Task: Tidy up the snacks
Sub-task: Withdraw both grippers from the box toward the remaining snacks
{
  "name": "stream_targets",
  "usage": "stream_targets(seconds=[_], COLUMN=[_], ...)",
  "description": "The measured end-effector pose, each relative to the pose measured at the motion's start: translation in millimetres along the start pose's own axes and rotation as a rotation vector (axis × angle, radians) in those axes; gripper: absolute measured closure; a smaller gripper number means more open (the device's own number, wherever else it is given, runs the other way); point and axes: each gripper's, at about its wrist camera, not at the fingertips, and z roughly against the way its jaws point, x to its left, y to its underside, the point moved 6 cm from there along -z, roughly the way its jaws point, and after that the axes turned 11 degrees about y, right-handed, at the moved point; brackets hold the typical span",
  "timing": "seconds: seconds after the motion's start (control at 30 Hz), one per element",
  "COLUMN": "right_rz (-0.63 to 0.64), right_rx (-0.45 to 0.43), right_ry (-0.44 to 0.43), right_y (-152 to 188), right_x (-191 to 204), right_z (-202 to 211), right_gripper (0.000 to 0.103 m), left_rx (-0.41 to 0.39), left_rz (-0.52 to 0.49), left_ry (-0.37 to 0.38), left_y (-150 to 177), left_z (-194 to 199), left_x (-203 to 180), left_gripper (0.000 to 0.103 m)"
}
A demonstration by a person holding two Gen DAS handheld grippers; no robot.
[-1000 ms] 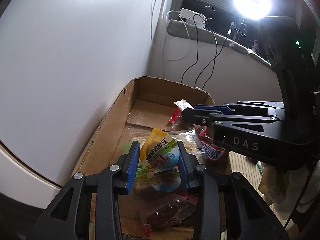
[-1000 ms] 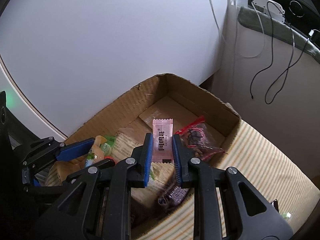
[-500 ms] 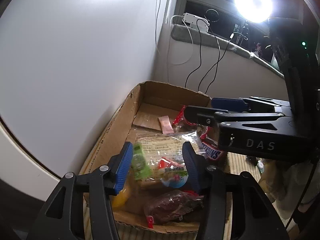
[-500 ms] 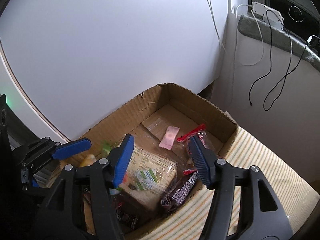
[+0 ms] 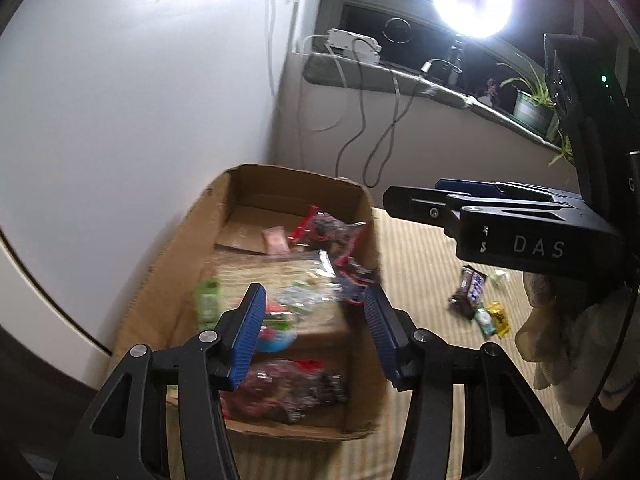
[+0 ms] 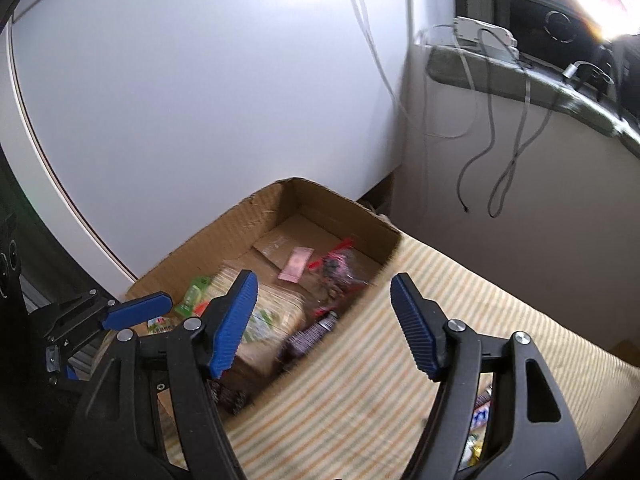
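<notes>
white letters "das" on the black body of the right gripper [image 5: 416, 204]

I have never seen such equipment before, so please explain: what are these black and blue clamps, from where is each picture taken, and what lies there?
These are two hand-held grippers, not a robot arm; a person carries one in each hand. Each has a wide-angle camera looking forward along its two fingers, so each picture is one gripper's own view.

In the left view, the left gripper with blue ribbed pads is open and holds nothing. The right gripper is opening, also with nothing between its pads.

Below them an open brown cardboard box holds snack packets, among them a small pink wrapper and a clear bag with a red edge. The box stands on a striped beige cloth. A dark chocolate bar and some small sweets lie loose on the cloth.
</notes>
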Motion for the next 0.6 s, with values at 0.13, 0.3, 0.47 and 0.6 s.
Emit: stream_targets(seconds=[0.13, 0.3, 0.47, 0.6], right_rz=[-0.033, -0.041, -0.056, -0.078], right_rx=[-0.010, 0.007, 0.032, 0.069], right_ry=[0.029, 0.108, 0.158, 0.152], right_y=[12, 32, 54, 76], right_x=[-29, -73, -113, -139], right_z=[13, 28, 33, 32], right_gripper=[0.031, 0.026, 0.020, 0.020], left_rx=[0.017, 0.035, 0.067, 0.097], left_rz=[-0.004, -0.023, -0.068, -0.090], left_ry=[0.026, 0.065, 0.110, 0.137], left_y=[2, 5, 12, 18], left_z=[-9, -23, -43, -60], left_x=[-21, -51, -85, -106], left_gripper=[0.053, 0.053, 0.053, 0.059])
